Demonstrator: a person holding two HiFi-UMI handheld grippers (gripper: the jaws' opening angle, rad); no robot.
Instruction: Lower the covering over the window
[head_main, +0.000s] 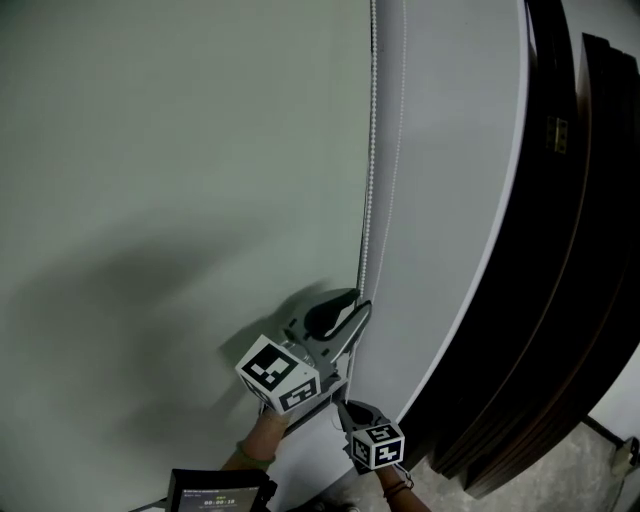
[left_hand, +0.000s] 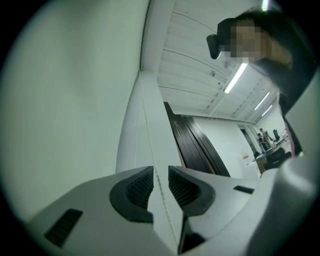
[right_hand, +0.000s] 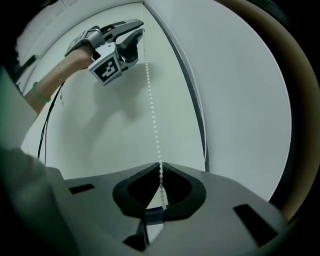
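The bead chain hangs straight down along the seam where a pale grey-green roller blind, or what seems to be its fabric, meets a white wall strip; the blind fills the whole left side of the head view, and its bottom edge lies out of frame, so how far down it reaches cannot be told; the left tool is the higher of the two and tilts upward, its jaws spread with the chain running through the gap, the ribbed pads standing clear of the beads on either side; the right tool sits lower on the same chain, just beneath the left one in the head view, its jaws pressed together and pinching the beads between its dark pads; between the two tools the chain runs in a straight line; dark panels lean against the wall to the right of the strip, their lower ends on a speckled floor.
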